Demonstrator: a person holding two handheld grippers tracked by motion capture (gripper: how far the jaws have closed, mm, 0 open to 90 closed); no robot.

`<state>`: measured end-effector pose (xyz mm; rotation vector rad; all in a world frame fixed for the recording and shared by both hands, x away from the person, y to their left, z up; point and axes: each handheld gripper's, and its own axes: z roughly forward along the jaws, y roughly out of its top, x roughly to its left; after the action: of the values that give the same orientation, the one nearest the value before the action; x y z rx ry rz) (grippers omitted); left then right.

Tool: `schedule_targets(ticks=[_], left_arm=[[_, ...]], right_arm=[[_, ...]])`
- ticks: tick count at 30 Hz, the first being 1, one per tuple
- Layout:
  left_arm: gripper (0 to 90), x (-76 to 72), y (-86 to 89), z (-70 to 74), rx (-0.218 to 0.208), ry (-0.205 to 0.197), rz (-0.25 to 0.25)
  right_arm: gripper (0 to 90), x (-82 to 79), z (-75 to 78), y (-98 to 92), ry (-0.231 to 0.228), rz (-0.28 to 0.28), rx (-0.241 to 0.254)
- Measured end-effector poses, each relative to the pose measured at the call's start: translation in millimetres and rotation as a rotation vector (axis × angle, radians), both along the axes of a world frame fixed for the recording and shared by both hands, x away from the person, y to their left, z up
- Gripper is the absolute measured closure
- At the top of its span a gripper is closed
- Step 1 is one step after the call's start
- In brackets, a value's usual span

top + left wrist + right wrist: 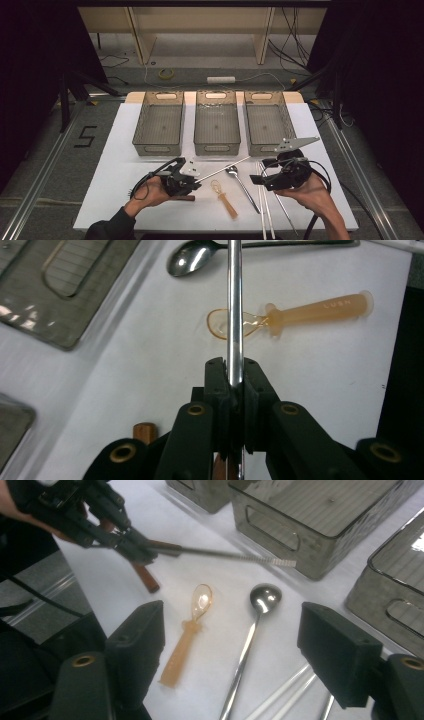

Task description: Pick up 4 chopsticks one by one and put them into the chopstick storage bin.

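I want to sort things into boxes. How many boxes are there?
3 grey see-through plastic boxes in a row at the table's far side: left, middle, right.

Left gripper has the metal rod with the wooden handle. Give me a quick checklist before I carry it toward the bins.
1. Left gripper shut on the metal rod: ok.
2. Rod lifted off the table: ok, it slants up toward the middle bin.
3. Right gripper open, nothing between its pads: ok.
4. Right gripper away from the rod tip: ok.
5. Steel spoon and amber spoon lie flat below the rod: ok.
6. Which bin suits the rod: cannot tell.
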<state>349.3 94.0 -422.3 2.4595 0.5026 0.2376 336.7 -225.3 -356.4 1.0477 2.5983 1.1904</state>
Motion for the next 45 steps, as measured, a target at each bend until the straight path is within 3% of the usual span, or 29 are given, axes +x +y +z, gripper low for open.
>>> schedule_targets(ticks=[5,11,18,24,29,38,45], left_arm=[[83.3,4.1,9.0,5.1,-0.028,-0.004,0.048],[83.3,9.7,21.2,9.7,-0.062,-0.003,0.131],[83.3,18.2,32.0,13.1,-0.087,0.018,0.219],[83.2,27.2,44.0,17.3,-0.1,0.027,0.29],[83.3,35.6,53.1,21.9,-0.105,0.028,0.325],[83.3,56.2,62.8,31.6,-0.112,0.015,0.388],[83.3,74.3,70.3,37.5,-0.113,0.008,0.446]], right_arm=[[25.7,-0.4,-5.1,-5.6,0.003,0.01,0.026],[26.8,0.4,-11.6,-6.9,0.006,-0.007,-0.028],[28.6,2.7,-19.7,-9.4,0.035,-0.04,-0.124],[34.4,3.7,-27.0,-15.2,0.087,-0.084,-0.205],[38.0,5.9,-35.3,-21.3,0.116,-0.101,-0.232],[39.8,6.8,-47.6,-25.7,0.159,-0.14,-0.339],[41.5,7.6,-53.6,-28.7,0.18,-0.158,-0.378]])
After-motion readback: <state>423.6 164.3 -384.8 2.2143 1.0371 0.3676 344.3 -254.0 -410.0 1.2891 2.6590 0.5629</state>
